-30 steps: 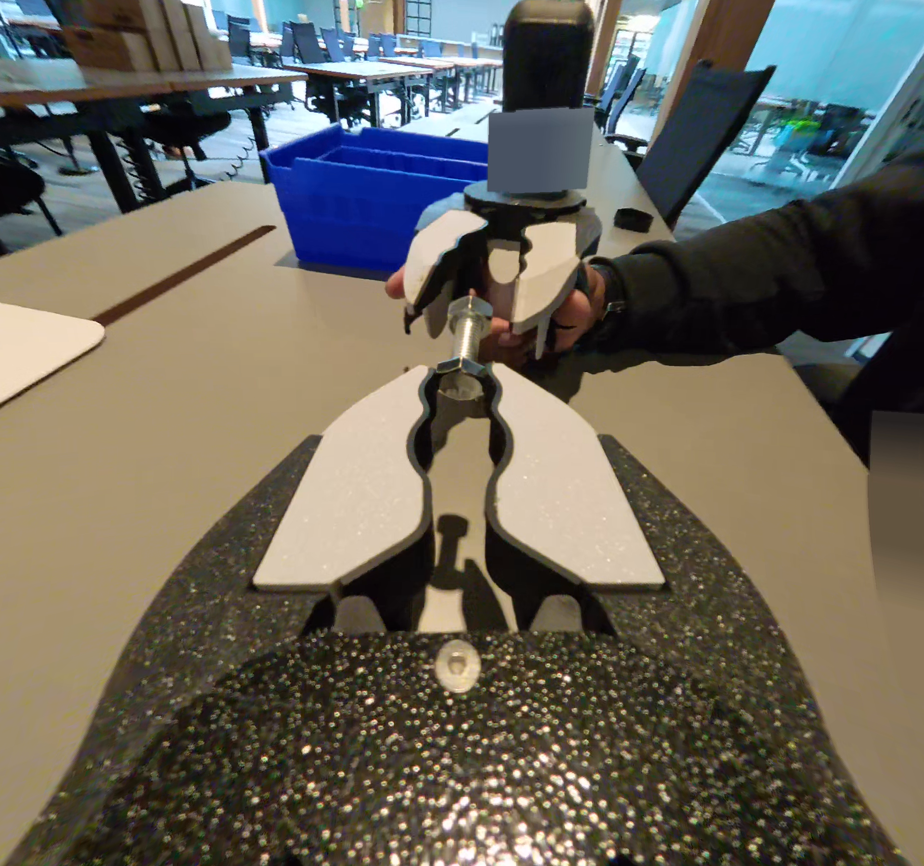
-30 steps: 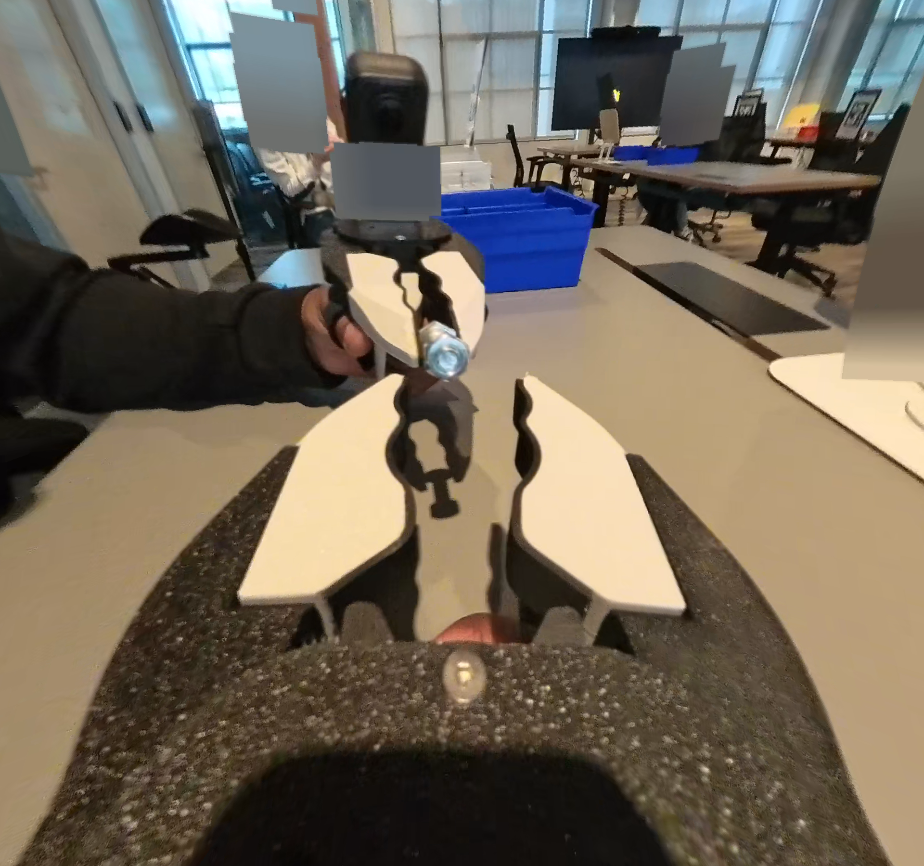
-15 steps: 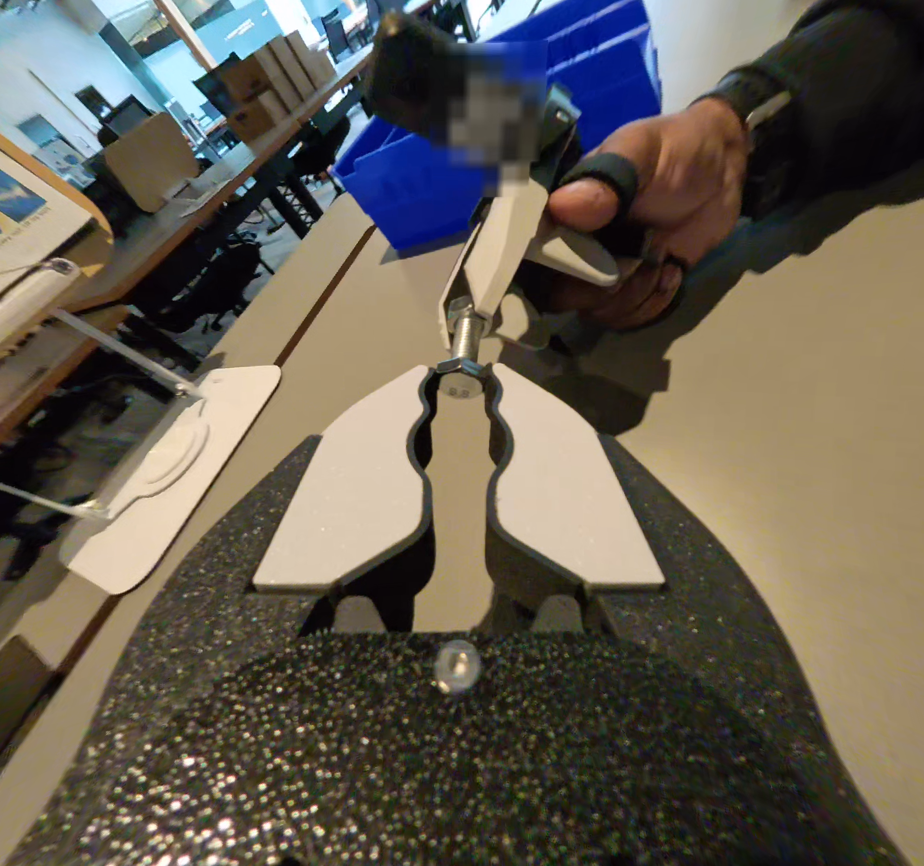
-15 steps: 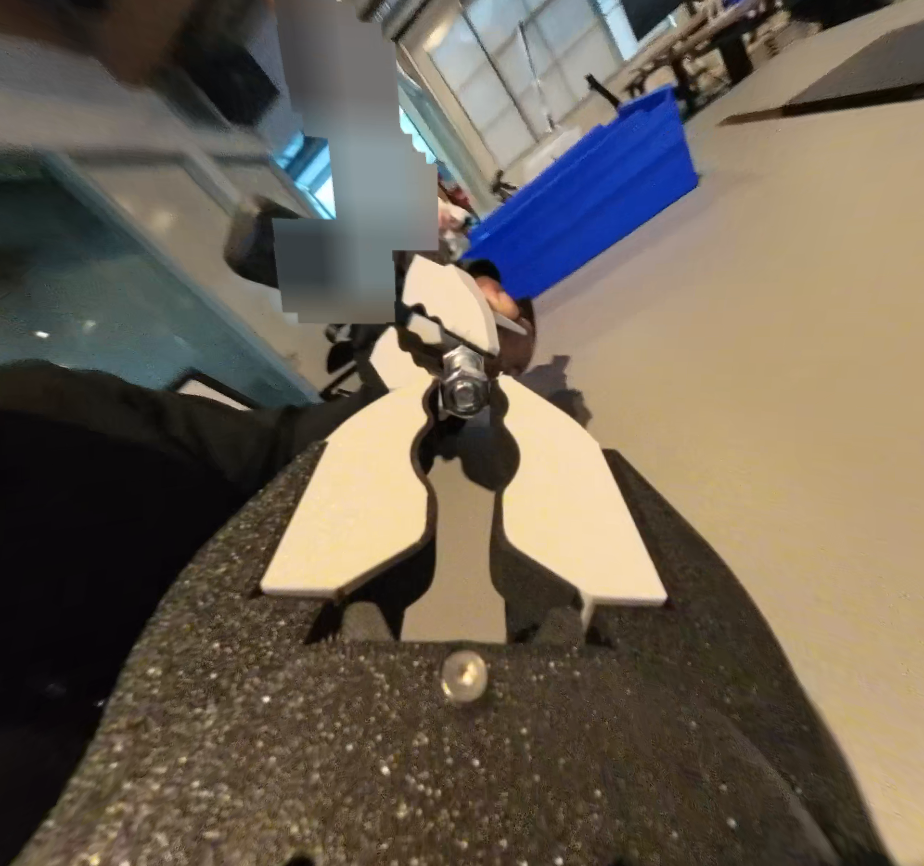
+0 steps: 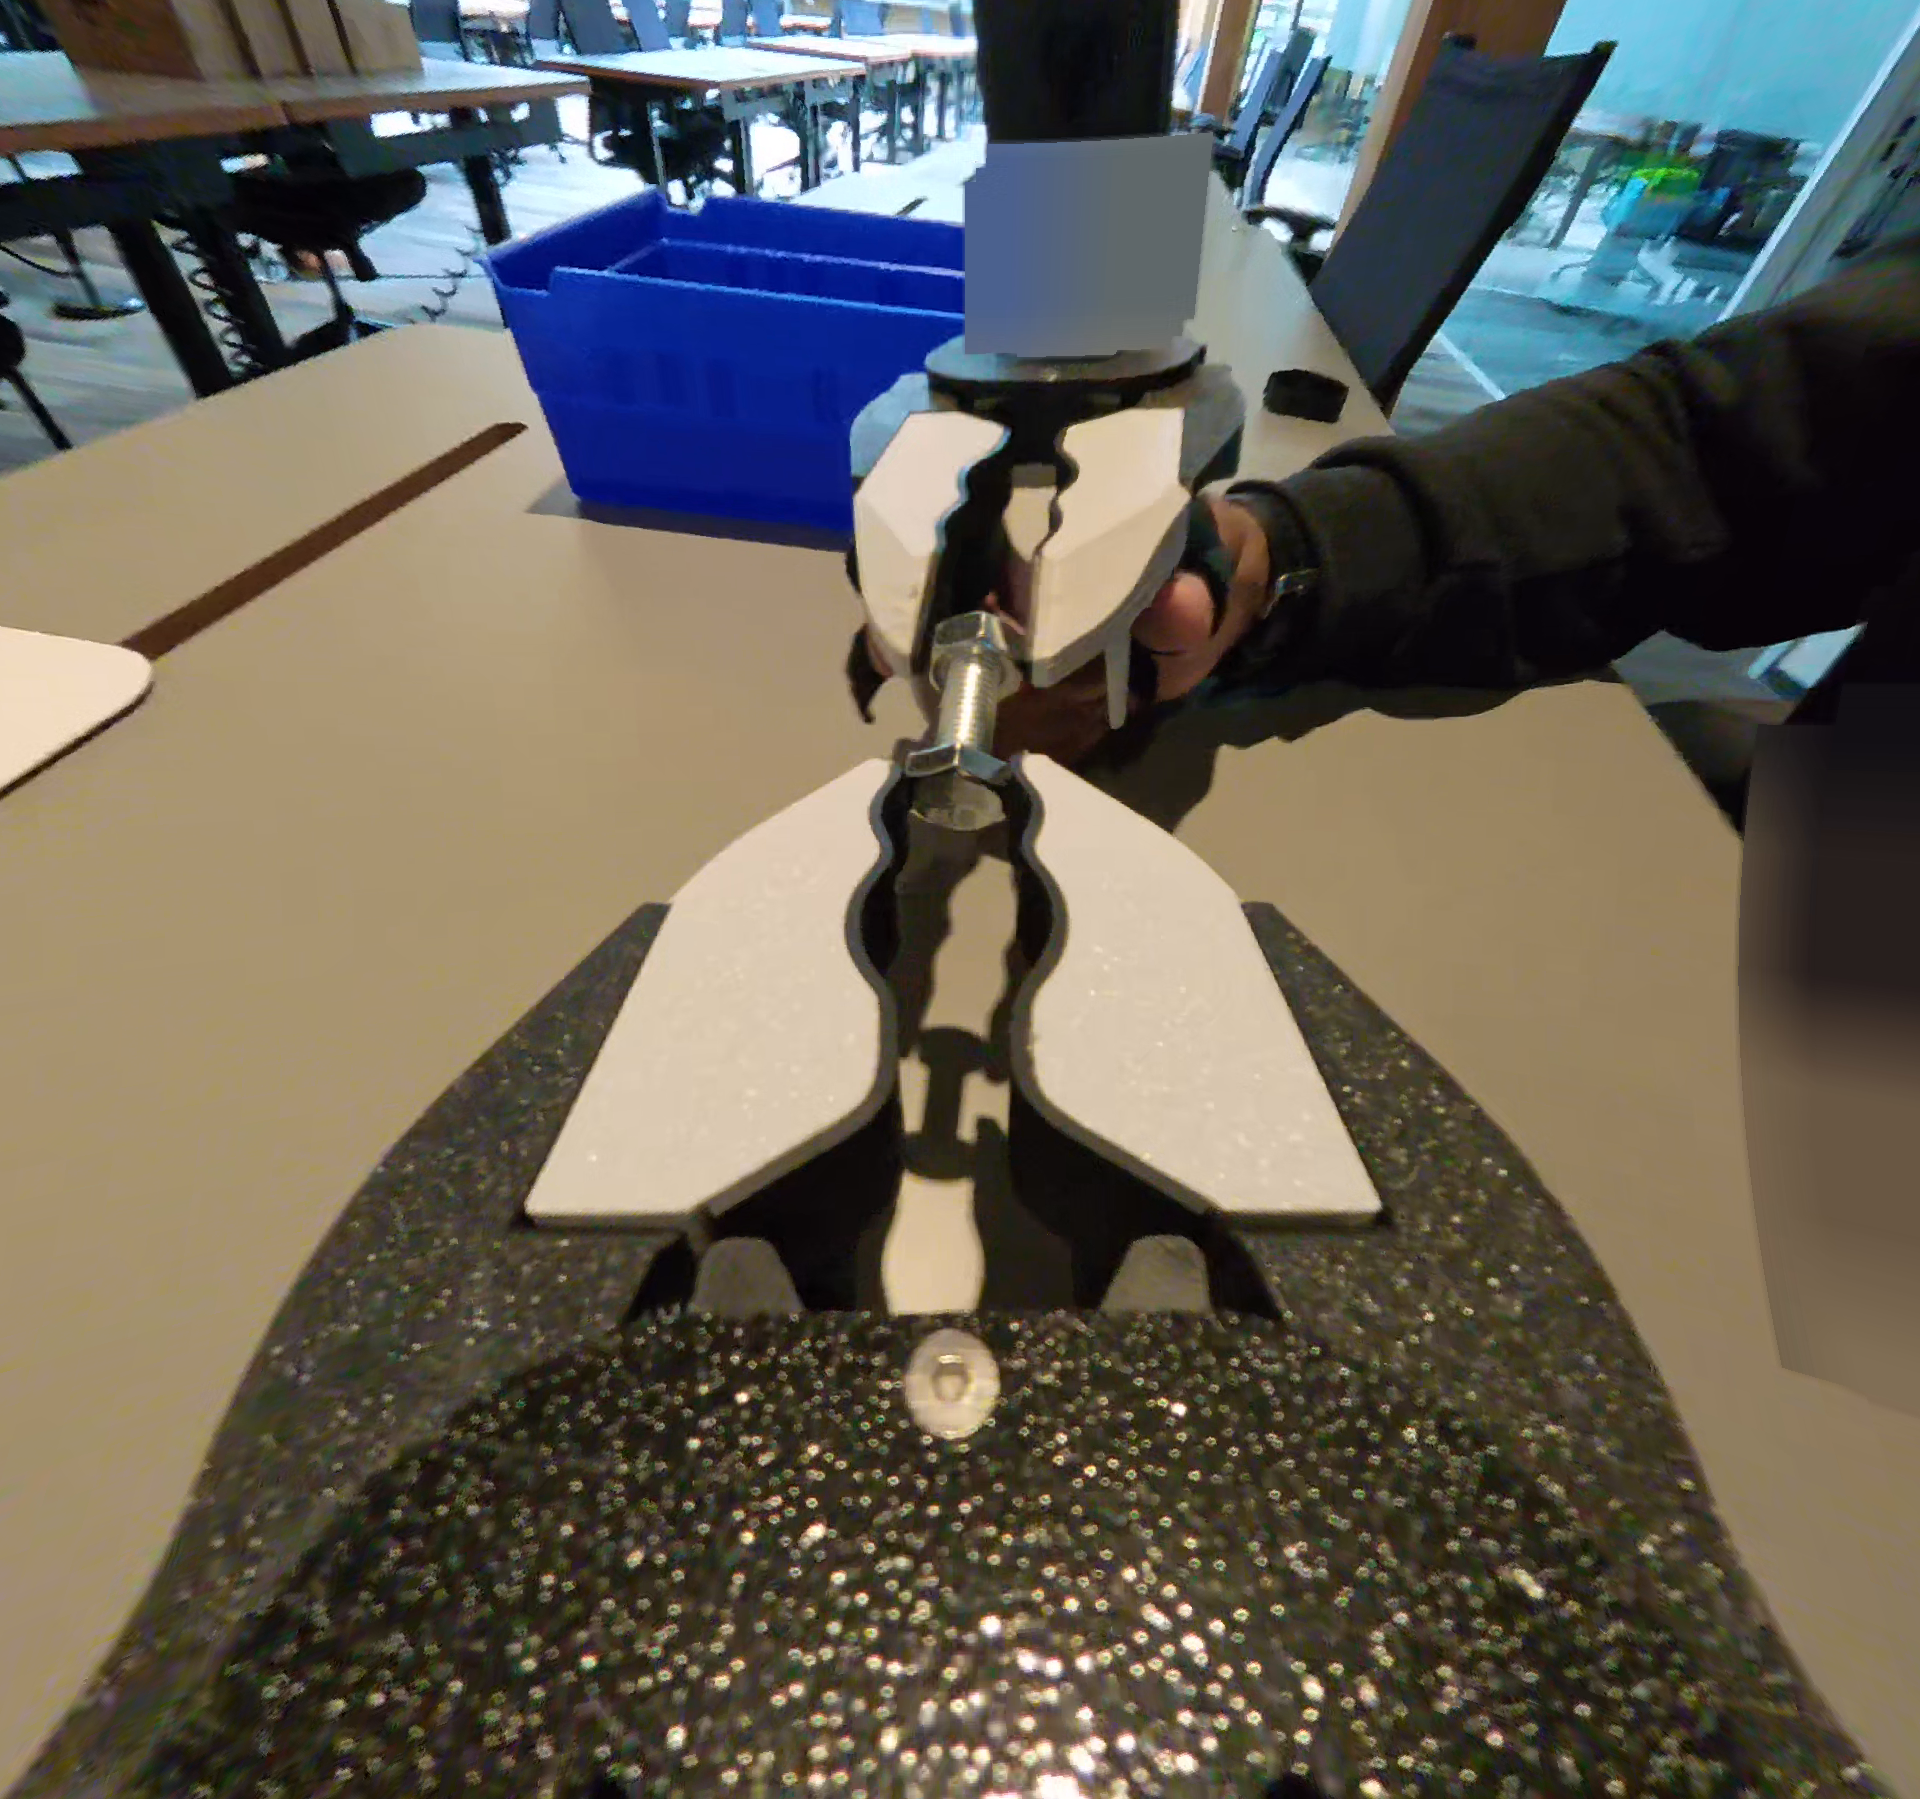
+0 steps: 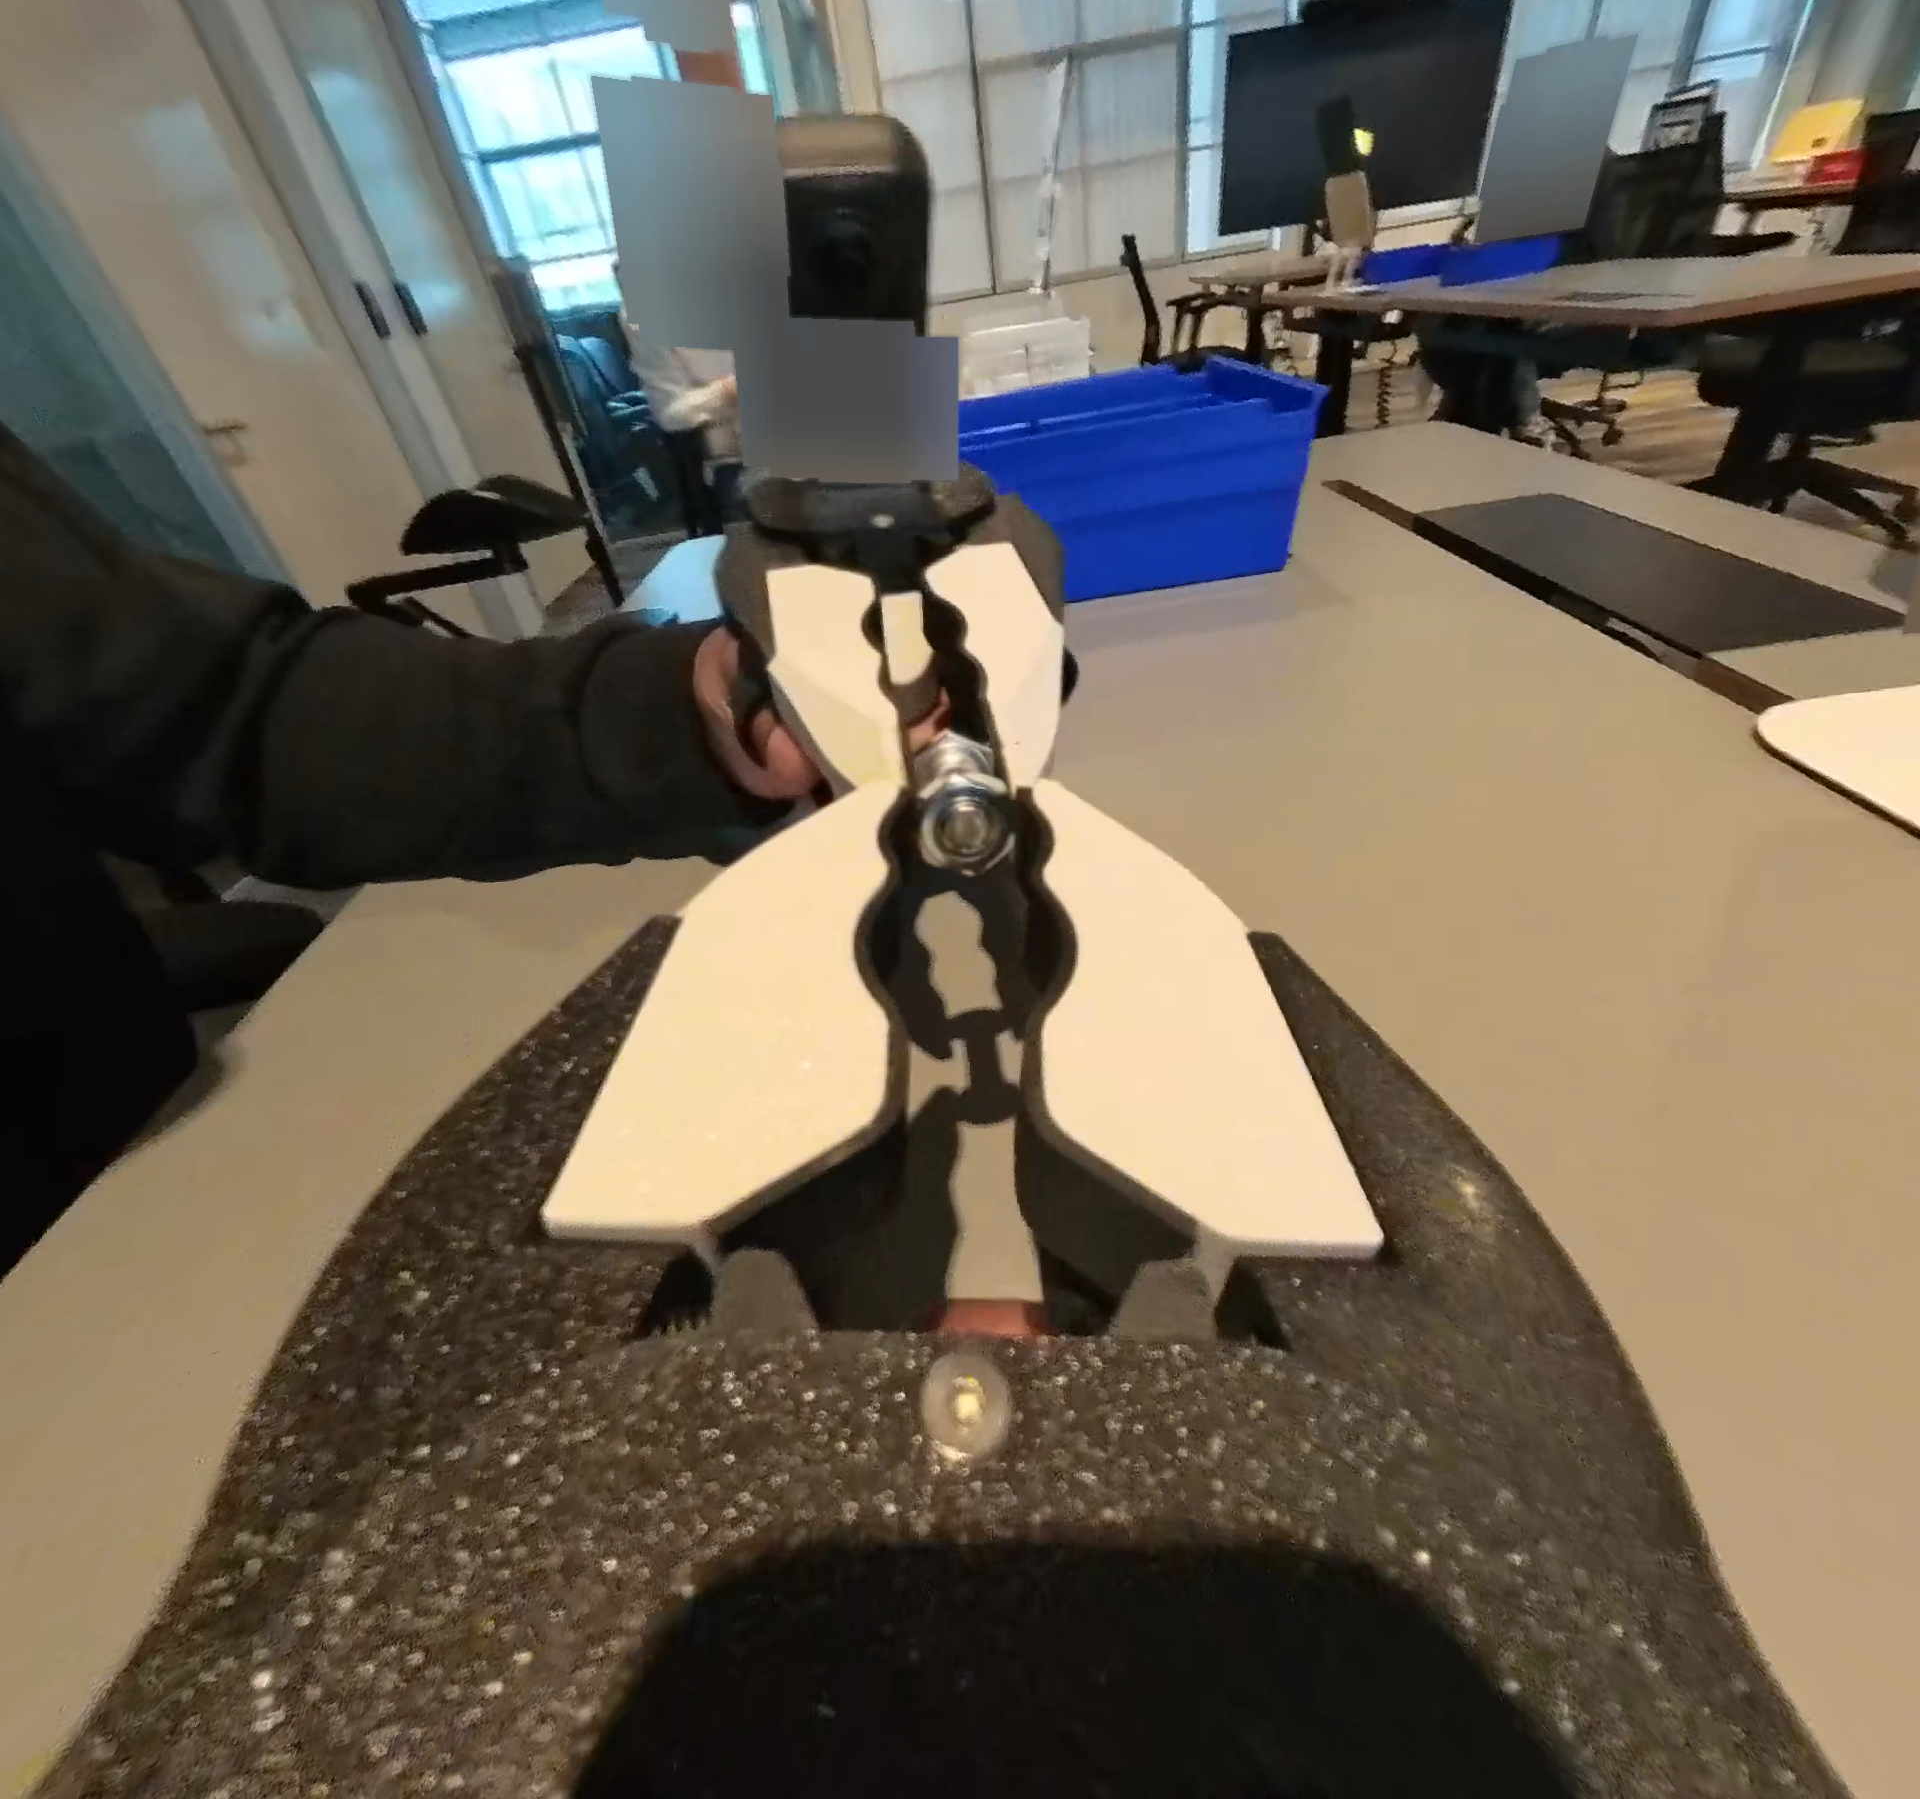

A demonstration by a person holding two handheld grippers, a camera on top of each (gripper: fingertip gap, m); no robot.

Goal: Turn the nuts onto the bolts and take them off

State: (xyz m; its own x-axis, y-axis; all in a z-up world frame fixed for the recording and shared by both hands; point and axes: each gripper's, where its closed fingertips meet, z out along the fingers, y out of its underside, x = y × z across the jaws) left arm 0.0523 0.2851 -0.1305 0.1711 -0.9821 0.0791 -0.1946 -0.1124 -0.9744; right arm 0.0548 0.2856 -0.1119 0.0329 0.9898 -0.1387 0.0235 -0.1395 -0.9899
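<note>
A silver bolt (image 5: 961,700) hangs in the air between my two grippers, above the grey table (image 5: 416,762). My left gripper (image 5: 956,793) is shut on the hex nut (image 5: 956,764), which sits near the bolt's threaded end. My right gripper (image 6: 961,819) faces it and is shut on the bolt's hex head (image 6: 961,830). In the left wrist view the right gripper (image 5: 971,648) shows beyond, gripping the head, held by a hand in a dark sleeve. In the right wrist view the left gripper (image 6: 940,762) shows just behind the head.
A blue bin (image 5: 727,367) stands at the back of the table and also shows in the right wrist view (image 6: 1143,482). A white pad (image 5: 52,710) lies at the left edge. A small black round object (image 5: 1304,393) and a dark chair (image 5: 1455,191) are at the far right. Only a small space, under 4 cm, lies between the two pairs of fingers.
The right gripper was open a second ago and has closed on the bolt head. Both views were rolled sideways half a second ago and are level again.
</note>
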